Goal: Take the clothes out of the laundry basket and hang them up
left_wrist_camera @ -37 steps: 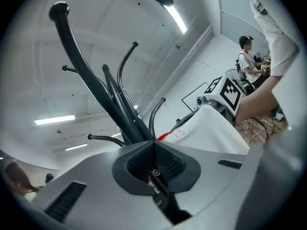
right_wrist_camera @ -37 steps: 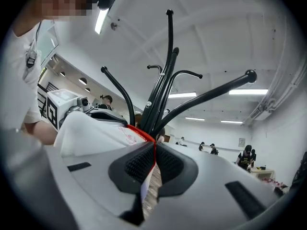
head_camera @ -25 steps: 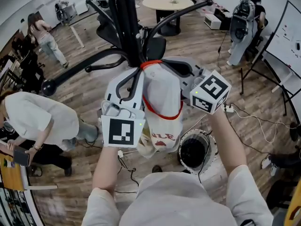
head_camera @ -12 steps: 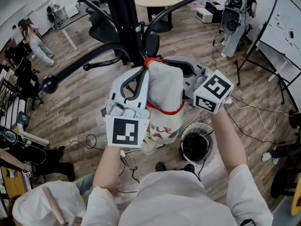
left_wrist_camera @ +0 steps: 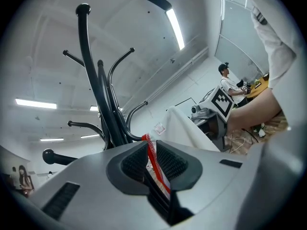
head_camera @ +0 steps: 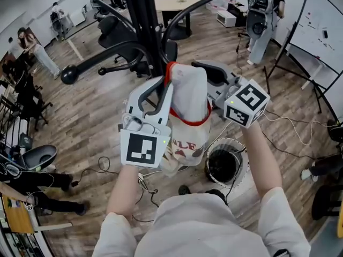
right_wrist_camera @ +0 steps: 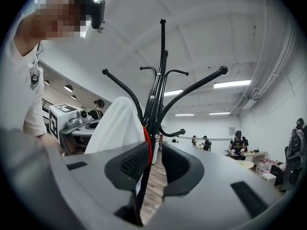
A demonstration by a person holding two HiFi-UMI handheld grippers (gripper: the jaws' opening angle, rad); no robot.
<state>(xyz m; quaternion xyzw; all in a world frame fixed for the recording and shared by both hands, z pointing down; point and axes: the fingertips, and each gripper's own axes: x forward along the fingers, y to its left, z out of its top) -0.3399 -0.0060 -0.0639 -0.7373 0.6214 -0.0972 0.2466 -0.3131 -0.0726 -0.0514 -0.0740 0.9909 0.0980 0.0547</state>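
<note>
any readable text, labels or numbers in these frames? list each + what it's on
"LE": red print, the letters before it unclear, on the white garment, head view.
Sewn tag on the white garment: too small to read.
Whiteboard: marks too small to read.
Marker cubes: square patterns only, no characters.

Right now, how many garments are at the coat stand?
1: a white cloth garment with red trim up against the black metal coat stand. The round mesh laundry basket below is dark inside; more may hide there.
</note>
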